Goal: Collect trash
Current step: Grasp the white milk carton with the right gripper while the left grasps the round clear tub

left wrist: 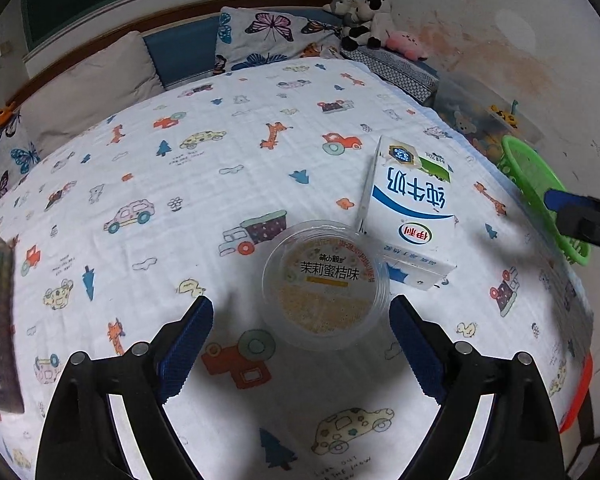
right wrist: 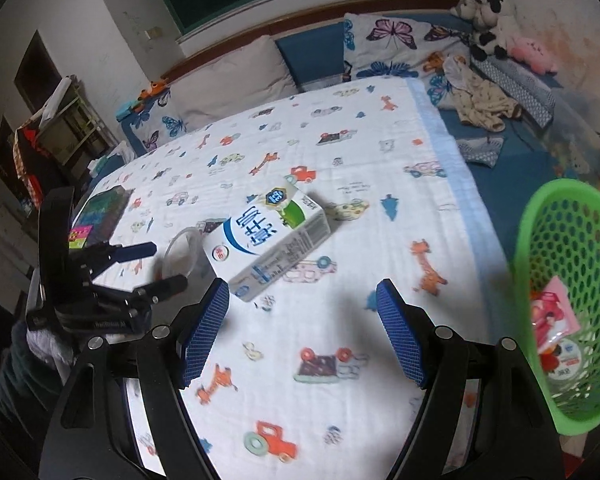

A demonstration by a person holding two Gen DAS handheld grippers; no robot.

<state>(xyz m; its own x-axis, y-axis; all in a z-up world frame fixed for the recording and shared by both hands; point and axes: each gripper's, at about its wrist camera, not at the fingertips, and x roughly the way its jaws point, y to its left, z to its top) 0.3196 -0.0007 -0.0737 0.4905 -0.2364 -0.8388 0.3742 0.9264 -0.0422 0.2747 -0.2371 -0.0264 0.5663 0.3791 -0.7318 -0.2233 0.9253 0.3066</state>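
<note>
Clear plastic cup [left wrist: 326, 284] sits on the blanket [left wrist: 204, 184] touching the milk carton [left wrist: 410, 216], so I've got my left gripper [left wrist: 300, 344] spread wide around it, right gripper [right wrist: 302, 336] wide and empty near the green basket [right wrist: 564, 280].

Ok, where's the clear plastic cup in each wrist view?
Left wrist: clear plastic cup sits centre frame, just ahead of the open left gripper.
Right wrist: cup is left of centre, on edge-like profile.
Shared landmark: the milk carton, beside the cup.
</note>
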